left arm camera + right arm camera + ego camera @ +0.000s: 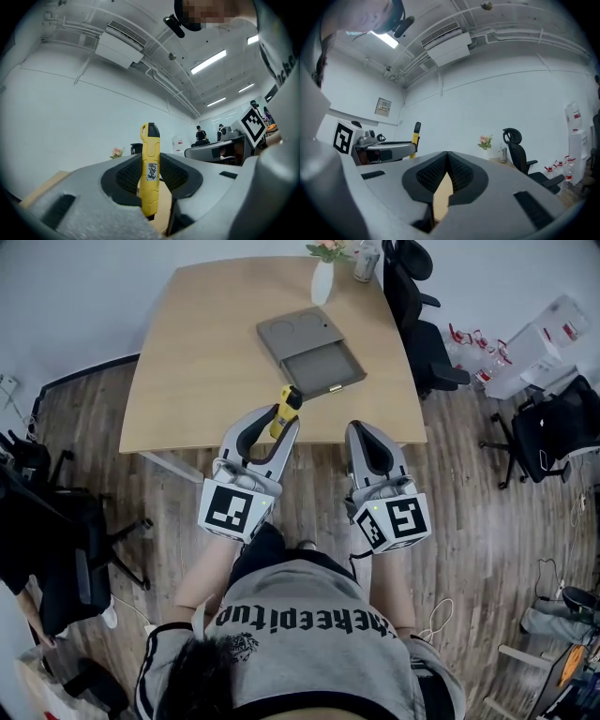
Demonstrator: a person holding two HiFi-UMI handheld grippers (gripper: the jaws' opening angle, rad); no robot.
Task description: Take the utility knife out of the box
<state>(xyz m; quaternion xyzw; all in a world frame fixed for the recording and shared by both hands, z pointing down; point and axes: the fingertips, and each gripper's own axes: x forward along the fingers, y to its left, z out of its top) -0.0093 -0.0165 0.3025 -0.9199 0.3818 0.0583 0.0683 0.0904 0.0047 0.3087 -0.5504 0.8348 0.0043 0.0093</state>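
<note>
A yellow utility knife with a black tip stands upright between the jaws of my left gripper, which is shut on it. The left gripper view shows the knife clamped between the black pads, its tip pointing up. The grey box lies open on the wooden table, farther back and apart from both grippers. My right gripper hovers at the table's front edge, and its pads meet with nothing between them. The right gripper view also catches the knife off to the left.
A white vase with flowers and a cup stand at the table's far edge. Black office chairs sit to the right of the table, another on the left. The person stands on wooden floor before the table.
</note>
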